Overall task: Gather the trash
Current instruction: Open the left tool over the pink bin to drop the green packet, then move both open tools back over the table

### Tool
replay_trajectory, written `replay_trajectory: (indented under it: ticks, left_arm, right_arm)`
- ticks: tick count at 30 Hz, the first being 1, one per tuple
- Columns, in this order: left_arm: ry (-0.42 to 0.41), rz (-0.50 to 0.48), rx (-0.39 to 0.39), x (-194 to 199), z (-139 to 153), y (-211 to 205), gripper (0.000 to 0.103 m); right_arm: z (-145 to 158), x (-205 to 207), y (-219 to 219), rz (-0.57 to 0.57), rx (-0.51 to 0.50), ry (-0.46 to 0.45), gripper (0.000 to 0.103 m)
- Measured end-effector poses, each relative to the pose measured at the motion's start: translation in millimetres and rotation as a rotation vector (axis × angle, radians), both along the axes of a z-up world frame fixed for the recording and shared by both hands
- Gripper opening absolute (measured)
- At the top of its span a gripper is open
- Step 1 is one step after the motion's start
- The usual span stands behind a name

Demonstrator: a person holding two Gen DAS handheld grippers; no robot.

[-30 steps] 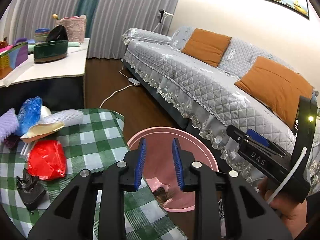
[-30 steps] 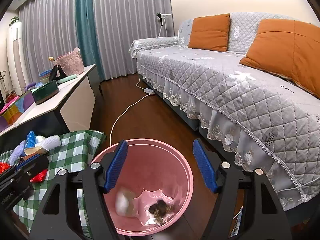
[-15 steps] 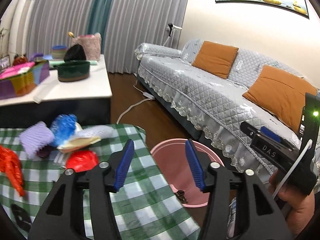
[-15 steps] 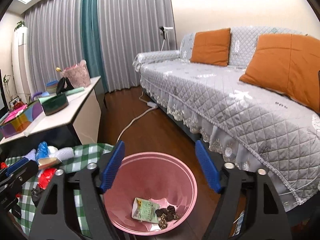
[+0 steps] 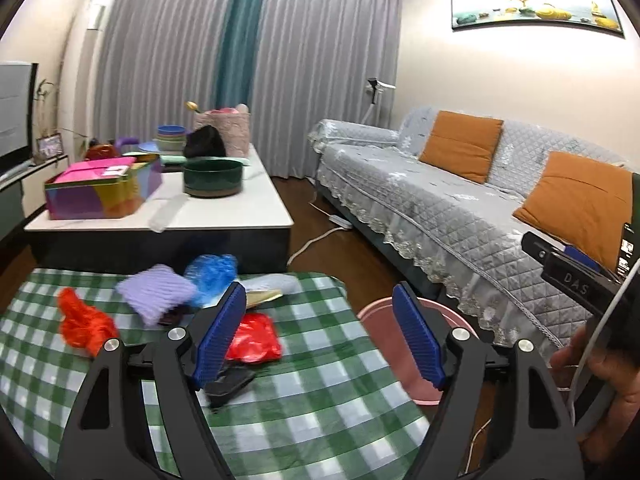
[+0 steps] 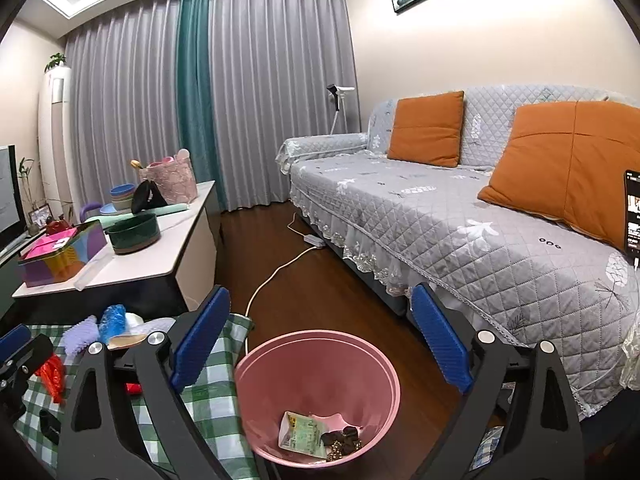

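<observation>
A pink bin stands on the floor beside the green checked table; a wrapper and dark scraps lie in its bottom. My right gripper hangs above the bin, its jaws opening with nothing between them. My left gripper is over the table's right edge, its jaws opening and empty too. On the table lie a red bag, an orange scrap, a purple foam piece, a blue wrapper and a black item. The bin's rim shows behind the left fingers.
A white coffee table with a colourful box, a green bowl and stacked dishes stands beyond. A grey sofa with orange cushions runs along the right. A white cable crosses the wooden floor. A hand shows at right.
Both grippers rose and their jaws widened. The left one swung left from over the bin toward the table. A wrapper dropped into the bin and settled on its bottom.
</observation>
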State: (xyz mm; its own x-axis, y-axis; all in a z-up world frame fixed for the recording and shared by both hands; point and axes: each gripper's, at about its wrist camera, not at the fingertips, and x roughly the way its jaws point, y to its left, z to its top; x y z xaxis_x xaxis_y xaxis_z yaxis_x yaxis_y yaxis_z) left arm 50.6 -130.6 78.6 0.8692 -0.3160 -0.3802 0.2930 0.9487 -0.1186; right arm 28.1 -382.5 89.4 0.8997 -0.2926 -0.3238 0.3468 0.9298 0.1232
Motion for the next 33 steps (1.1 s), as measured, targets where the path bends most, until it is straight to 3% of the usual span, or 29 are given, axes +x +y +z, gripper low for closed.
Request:
replay_trajectory:
  ticks: [17, 21, 29, 33]
  left_arm:
    - [0.028, 0.148, 0.017, -22, -1, 74, 0.073]
    - [0.039, 0.204, 0.012, -25, -5, 102, 0.066]
    - [0.068, 0.314, 0.013, -26, -21, 159, 0.054]
    - [0.100, 0.364, 0.007, -23, -36, 183, 0.049]
  right_arm:
    - [19, -6, 36, 0.105, 0.054, -0.026, 0.093]
    - [20, -1, 48, 0.140, 0.062, -0.034, 0.090]
    - [7, 18, 72, 0.246, 0.137, -0.002, 0.060]
    - [-2, 30, 86, 0.277, 0.160, 0.026, 0.058]
